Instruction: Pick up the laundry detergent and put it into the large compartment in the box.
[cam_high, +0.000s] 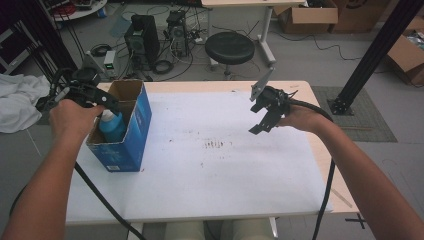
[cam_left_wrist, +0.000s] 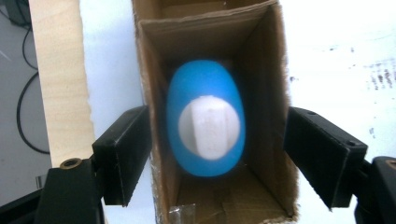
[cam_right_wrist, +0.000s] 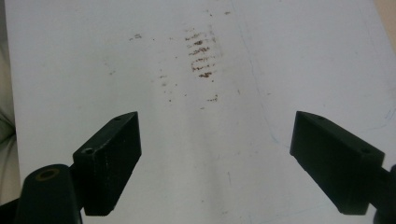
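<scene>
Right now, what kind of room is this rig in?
Probably a lab or workshop, not a home: desktop computer towers with loose cables on the floor, cardboard boxes stacked by the wall, and a black round stool behind the white-topped work table.

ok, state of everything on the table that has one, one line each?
blue bottle: upright inside the box, white cap on, not gripped
cardboard box: top open, standing at the table's left edge
left tongs: open above the box, clear of the bottle
right tongs: open, empty, held above the stained white tabletop
</scene>
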